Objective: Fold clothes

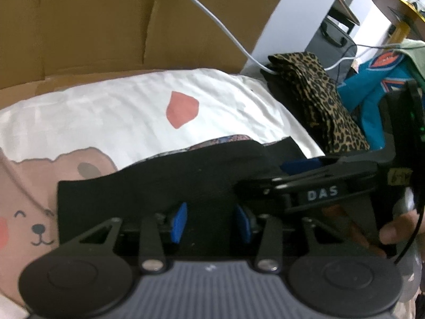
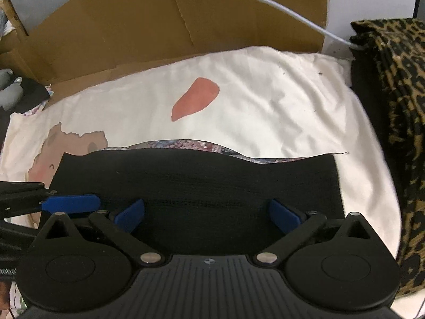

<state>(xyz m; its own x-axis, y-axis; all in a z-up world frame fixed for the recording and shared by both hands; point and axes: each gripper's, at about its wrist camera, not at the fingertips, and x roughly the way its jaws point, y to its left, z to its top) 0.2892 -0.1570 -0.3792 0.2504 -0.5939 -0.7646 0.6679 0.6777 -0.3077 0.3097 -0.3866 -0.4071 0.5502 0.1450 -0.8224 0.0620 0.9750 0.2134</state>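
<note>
I'm hovering both claws over the folded black garment [image 2: 196,186] lying on the white bedsheet [image 2: 265,101]; right claw [image 2: 207,212] gaping wide, left claw [image 1: 211,222] partly apart, neither gripping; next I'm judging a stack move beside the leopard-print pile [image 1: 321,98].

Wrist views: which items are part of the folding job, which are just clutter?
In the job:
black garment
left claw, open over it
right claw, open over it

Lying about:
white bear-print cloth underneath
leopard-print fabric
cardboard box
white cable
blue garment
</note>
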